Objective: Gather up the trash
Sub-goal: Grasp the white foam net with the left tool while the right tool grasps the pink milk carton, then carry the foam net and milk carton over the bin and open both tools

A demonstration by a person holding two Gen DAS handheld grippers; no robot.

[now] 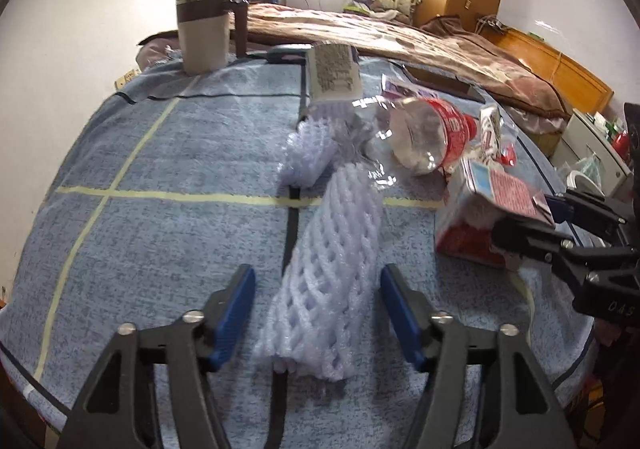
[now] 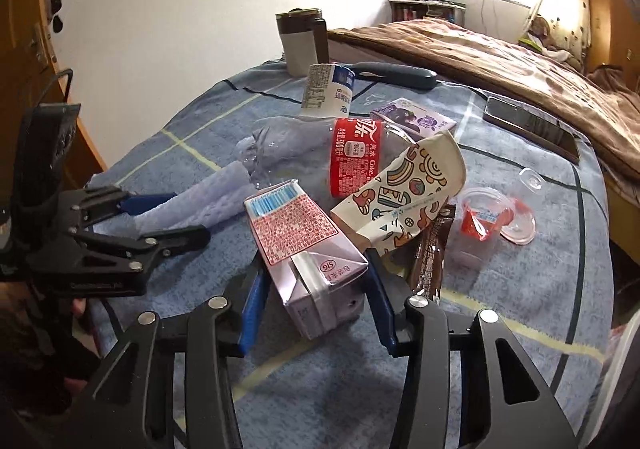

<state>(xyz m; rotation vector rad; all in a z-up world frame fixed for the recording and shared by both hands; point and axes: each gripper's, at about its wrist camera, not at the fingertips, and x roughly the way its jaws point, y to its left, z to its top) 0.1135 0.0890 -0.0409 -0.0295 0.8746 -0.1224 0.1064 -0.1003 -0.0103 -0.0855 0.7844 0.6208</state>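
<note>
Trash lies on a blue cloth-covered table (image 1: pixel 160 153). A white foam fruit net (image 1: pixel 332 273) lies between the fingers of my open left gripper (image 1: pixel 318 313), which do not press it. It also shows in the right wrist view (image 2: pixel 200 205). My right gripper (image 2: pixel 316 309) straddles a pink milk carton (image 2: pixel 304 249); the pads stand at its sides. The carton also shows in the left wrist view (image 1: pixel 484 217). A clear Coke bottle (image 2: pixel 340 153), a patterned paper cup (image 2: pixel 404 193), a brown wrapper (image 2: pixel 430 257) and a plastic cup (image 2: pixel 480 221) lie behind it.
A white yogurt bottle (image 1: pixel 334 69) and a purple carton (image 2: pixel 412 121) lie farther back. A beige mug (image 1: pixel 204 33), a dark case (image 2: pixel 392 75) and a phone (image 2: pixel 532 133) sit at the table's far side. A bed with a brown blanket (image 1: pixel 400 33) is beyond.
</note>
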